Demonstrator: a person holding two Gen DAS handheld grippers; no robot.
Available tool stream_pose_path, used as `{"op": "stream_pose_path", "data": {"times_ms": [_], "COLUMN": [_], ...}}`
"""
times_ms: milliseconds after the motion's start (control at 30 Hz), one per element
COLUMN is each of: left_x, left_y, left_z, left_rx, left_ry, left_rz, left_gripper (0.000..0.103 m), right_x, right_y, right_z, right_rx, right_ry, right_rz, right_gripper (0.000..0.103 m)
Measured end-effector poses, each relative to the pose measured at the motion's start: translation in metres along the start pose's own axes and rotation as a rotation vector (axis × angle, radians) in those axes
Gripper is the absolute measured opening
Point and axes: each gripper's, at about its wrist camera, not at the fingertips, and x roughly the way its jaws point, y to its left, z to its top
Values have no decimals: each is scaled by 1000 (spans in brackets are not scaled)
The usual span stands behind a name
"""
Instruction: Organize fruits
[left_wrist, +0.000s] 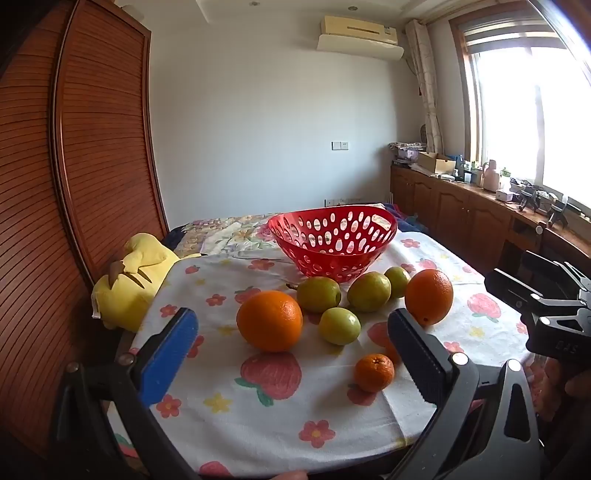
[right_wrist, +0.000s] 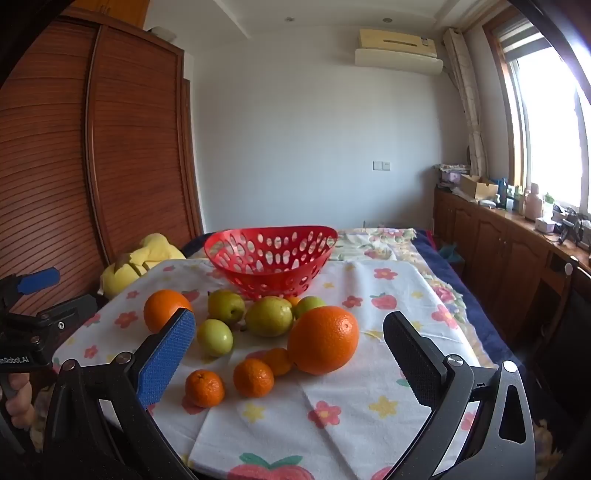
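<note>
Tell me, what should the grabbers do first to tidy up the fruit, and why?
Probably move the right hand-held gripper forward around the big orange. Both grippers are open and empty, that orange lies nearest between its fingers, and the red basket behind holds no fruit yet.

Left gripper (left_wrist: 295, 347): fingers spread wide — nothing between them, tilted a little downward.
Left gripper's fingers (left_wrist: 168, 354): one blue-padded, the other black and ribbed.
Right gripper (right_wrist: 291, 350): fingers spread equally wide, nothing clamped, also pitched slightly down.
Hand on left gripper (right_wrist: 16, 397): wrapped around its handle — seen from the right wrist view's left edge.
</note>
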Motion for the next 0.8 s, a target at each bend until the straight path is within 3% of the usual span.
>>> {"op": "stream_pose_path", "data": {"times_ms": [800], "left_x": [-10], "left_y": [2], "left_z": [4], "left_rx": [-9], "left_ry": [-32], "left_rz": [-5], "left_gripper": [103], "right_x": [-3], "right_y": [0], "right_z": [-1], "right_rx": [-3], "right_ry": [-8], "right_rz": [-3], "right_gripper": [103]}}
